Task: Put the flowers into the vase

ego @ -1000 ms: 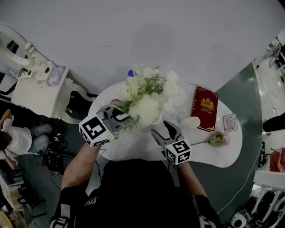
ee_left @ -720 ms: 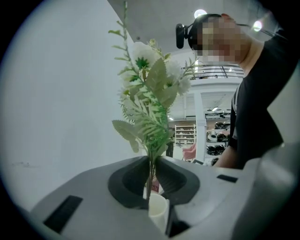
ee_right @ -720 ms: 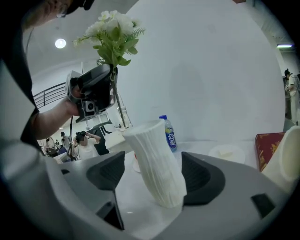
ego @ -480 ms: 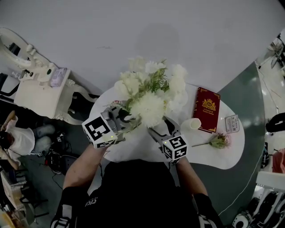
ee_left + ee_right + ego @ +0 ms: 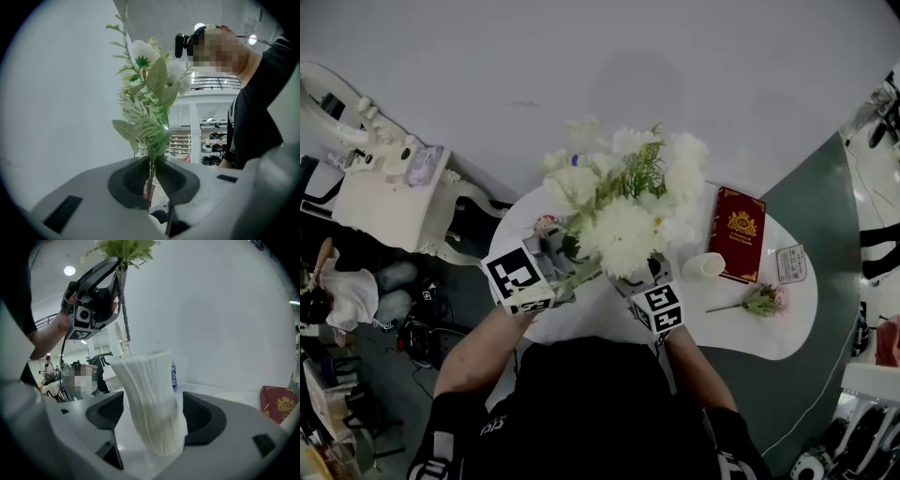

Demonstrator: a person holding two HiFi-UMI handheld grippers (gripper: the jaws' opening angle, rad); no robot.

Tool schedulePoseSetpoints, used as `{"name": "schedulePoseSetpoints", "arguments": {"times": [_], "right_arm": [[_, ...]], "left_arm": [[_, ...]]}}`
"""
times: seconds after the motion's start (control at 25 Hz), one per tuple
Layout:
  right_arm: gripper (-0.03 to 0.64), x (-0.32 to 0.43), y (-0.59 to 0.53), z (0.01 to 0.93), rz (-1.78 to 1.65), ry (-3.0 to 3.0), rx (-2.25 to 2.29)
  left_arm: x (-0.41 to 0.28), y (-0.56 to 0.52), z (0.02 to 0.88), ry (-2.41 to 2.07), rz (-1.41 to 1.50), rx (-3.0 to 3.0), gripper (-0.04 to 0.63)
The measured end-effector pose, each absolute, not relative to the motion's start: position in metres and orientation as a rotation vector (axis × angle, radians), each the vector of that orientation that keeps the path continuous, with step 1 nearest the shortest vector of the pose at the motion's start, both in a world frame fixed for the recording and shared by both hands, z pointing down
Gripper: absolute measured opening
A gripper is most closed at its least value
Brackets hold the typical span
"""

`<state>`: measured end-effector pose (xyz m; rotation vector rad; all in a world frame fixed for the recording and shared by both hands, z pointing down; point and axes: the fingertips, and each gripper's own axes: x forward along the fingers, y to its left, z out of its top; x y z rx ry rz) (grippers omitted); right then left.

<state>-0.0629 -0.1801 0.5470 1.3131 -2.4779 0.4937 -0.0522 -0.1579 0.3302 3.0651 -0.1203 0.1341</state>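
A bunch of white flowers (image 5: 623,202) with green fern leaves hangs in the air, its thin stems (image 5: 150,168) clamped in my left gripper (image 5: 151,176). In the right gripper view that left gripper (image 5: 115,275) hovers above and left of the white ribbed vase (image 5: 150,404), the stem ends over its mouth. My right gripper (image 5: 152,416) straddles the vase's lower body; its jaws have just been opening, with the vase between them and a gap on the left side. In the head view the blooms hide the vase and most of my right gripper (image 5: 642,277).
On the round white table (image 5: 769,328) lie a red book (image 5: 733,232), a small white cup (image 5: 708,265), a card (image 5: 790,263) and one pink flower (image 5: 759,298). A bottle with a blue label (image 5: 173,376) stands behind the vase. A white dressing table (image 5: 380,192) stands at the left.
The left gripper carried the flowers rightward and slightly up, over the vase. The right gripper slid forward under the blooms and its jaws spread wider around the vase.
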Motion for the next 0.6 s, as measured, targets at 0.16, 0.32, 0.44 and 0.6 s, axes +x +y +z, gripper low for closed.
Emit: {"name": "schedulePoseSetpoints", "arguments": {"times": [0.16,0.32,0.44,0.6], "right_arm": [[0.370,-0.065,-0.183,0.549,0.480,-2.458,1.324],[0.370,-0.068,-0.185,0.548,0.459,-2.451,1.313],[0.368,-0.070,-0.186,0.547,0.451,-2.456,1.307],[0.368,-0.075,-0.185,0.545,0.452,-2.444,1.296]], "left_arm": [[-0.047,-0.159,0.321,-0.131,0.058,3.052,0.048],[-0.043,-0.161,0.322,-0.144,0.020,3.030,0.048],[-0.041,-0.162,0.330,-0.148,0.035,3.021,0.048],[-0.043,-0.161,0.328,-0.145,0.047,3.026,0.048]]}}
